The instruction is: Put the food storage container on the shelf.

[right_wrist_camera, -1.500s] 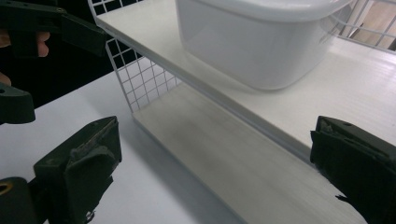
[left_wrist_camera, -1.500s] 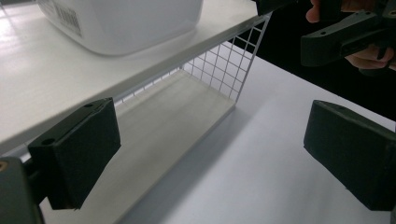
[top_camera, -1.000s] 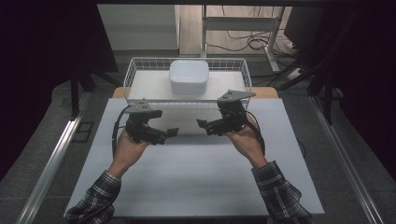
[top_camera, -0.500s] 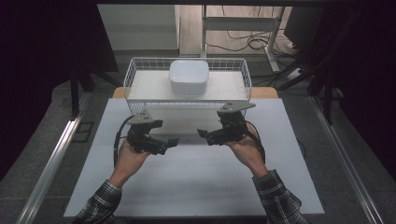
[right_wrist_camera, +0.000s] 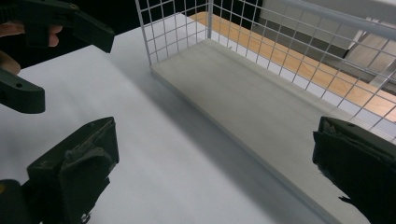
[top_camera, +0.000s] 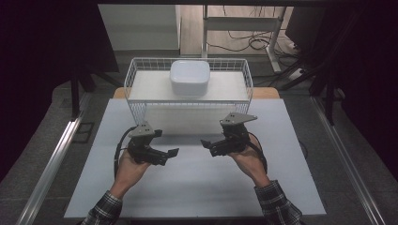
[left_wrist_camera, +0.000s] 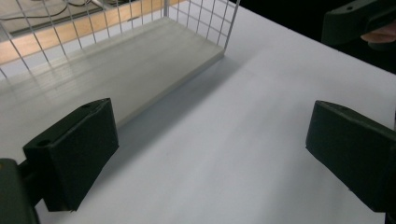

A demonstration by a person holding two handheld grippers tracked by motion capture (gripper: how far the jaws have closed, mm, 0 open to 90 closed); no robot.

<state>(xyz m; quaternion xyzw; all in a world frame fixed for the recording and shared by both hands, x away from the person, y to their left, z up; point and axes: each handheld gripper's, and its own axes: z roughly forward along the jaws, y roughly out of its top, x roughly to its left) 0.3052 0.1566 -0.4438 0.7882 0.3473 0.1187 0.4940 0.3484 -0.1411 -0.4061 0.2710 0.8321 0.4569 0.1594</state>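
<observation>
My left gripper [top_camera: 169, 156] hovers over the white table top [top_camera: 197, 192] at centre left, held in a hand, jaws open and pointed right. My right gripper [top_camera: 209, 146] faces it from centre right, also open. A short gap separates their tips. In the left gripper view the left gripper [left_wrist_camera: 210, 154] has its jaws wide apart with bare table between them. The right gripper [right_wrist_camera: 212, 168] is equally wide and empty in its own view. A white wire basket [top_camera: 187, 112] stands behind both, with a white square container [top_camera: 189, 77] inside it at the back.
The basket's pale floor [left_wrist_camera: 140, 60] lies just ahead of the left jaws and beside the right ones [right_wrist_camera: 261, 98]. Metal rails [top_camera: 51, 164] run along both table sides. Cables and a stand leg [top_camera: 244, 42] lie on the floor beyond.
Both hands have drawn back from the basket toward the near edge of the table. The jaws stay open and still point at each other.
</observation>
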